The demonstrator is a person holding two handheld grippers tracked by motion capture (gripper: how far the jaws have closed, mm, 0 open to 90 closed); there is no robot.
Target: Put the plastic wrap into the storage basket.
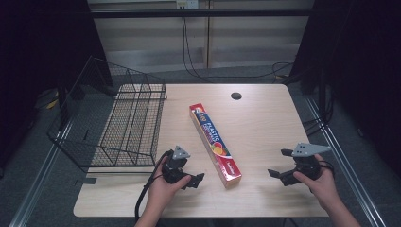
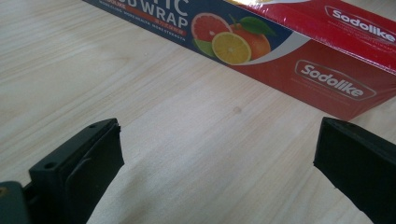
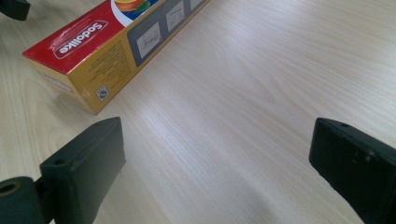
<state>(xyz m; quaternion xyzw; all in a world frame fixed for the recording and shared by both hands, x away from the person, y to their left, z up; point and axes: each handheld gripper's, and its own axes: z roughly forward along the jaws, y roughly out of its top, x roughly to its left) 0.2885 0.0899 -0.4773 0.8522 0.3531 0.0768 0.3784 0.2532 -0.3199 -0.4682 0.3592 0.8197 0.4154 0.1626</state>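
Note:
A long plastic wrap box (image 1: 215,143), red and blue with a fruit picture, lies diagonally in the middle of the wooden table (image 1: 265,118). My left gripper (image 1: 194,172) rests low on the table just left of the box's near end, open and empty. In the left gripper view the box (image 2: 299,51) lies beyond the wide gap of that gripper (image 2: 219,140). My right gripper (image 1: 280,163) stands open to the right of the box, a short way off. The right gripper view has the box's near end (image 3: 107,42) ahead and left of that gripper (image 3: 217,135).
A black wire basket (image 1: 118,123) stands at the table's left side, overhanging its edge. A dark round hole (image 1: 236,96) sits near the far edge. Bare wood stretches between the box and the right gripper. A tip of the left gripper (image 3: 14,8) shows beyond the box.

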